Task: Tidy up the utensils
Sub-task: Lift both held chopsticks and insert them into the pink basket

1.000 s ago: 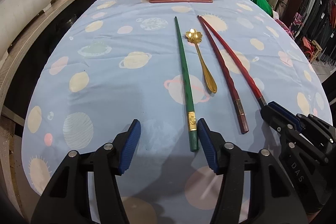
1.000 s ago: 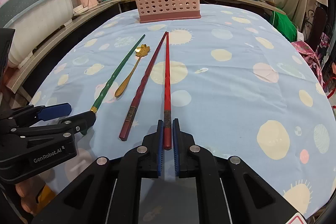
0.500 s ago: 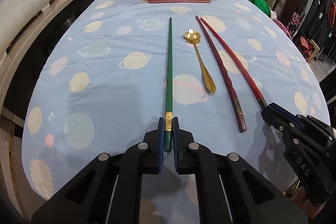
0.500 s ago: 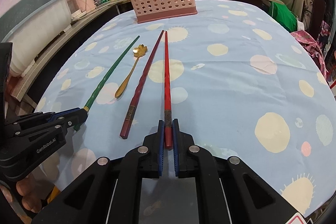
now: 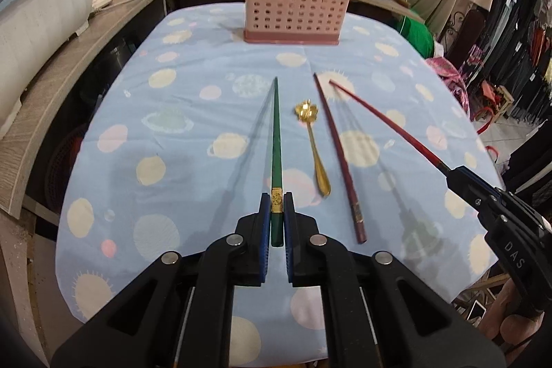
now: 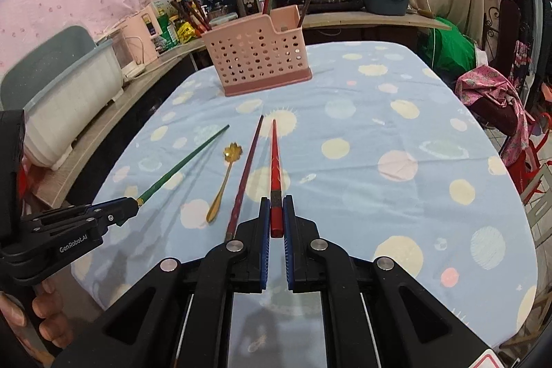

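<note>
Left gripper (image 5: 275, 207): black frame, ribbed blue pads, clamped on the butt of a green chopstick (image 5: 276, 140), a slender taper with a gold band, raised off the cloth.

Right gripper (image 6: 275, 211): same build, clamped on a bright red chopstick (image 6: 275, 161), glossy and tapered, also lifted.

Dark red chopstick (image 5: 338, 150): ridged shaft with a patterned band near the butt, lying flat on the desk between the red chopstick and the spoon.

Gold spoon (image 5: 312, 143): metal, flower-shaped bowl, thin handle, flat on the desk beside the green chopstick.

Desk (image 5: 193, 133): covered in pale blue cloth printed with planets and suns.

Pink basket (image 5: 295, 7): perforated plastic holder with a stepped rim, at the desk's far end; several sticks stand in it.
</note>
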Tool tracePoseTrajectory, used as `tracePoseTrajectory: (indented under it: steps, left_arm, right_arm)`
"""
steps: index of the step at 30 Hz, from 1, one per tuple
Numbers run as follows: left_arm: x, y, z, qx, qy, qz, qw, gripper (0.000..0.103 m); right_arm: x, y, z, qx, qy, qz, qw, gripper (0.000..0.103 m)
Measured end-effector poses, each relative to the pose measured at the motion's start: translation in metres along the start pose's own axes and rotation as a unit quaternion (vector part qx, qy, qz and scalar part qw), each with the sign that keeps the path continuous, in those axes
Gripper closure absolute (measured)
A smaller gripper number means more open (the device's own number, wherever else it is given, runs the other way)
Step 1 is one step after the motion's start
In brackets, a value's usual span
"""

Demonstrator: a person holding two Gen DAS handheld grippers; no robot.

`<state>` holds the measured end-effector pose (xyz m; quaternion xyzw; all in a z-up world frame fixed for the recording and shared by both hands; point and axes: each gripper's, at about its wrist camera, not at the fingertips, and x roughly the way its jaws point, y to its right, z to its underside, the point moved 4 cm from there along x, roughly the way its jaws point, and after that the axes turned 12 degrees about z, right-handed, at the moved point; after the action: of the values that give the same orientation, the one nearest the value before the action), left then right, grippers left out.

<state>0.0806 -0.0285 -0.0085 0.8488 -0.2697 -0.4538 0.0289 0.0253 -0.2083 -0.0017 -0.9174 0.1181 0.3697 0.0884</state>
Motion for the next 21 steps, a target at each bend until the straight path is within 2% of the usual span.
tracePoseTrajectory:
  steps: [11, 21]
  left_arm:
    - [-0.044, 0.002, -0.062, 0.004, 0.07, 0.002, 0.9976, 0.096]
    - [-0.049, -0.002, -0.127, 0.008, 0.11, -0.012, 0.9939, 0.096]
  right_arm:
    - [-0.033, 0.012, -0.07, 0.033, 0.067, -0.017, 0.997, 0.096]
    - [-0.029, 0.015, -0.13, 0.054, 0.109, -0.035, 0.992, 0.096]
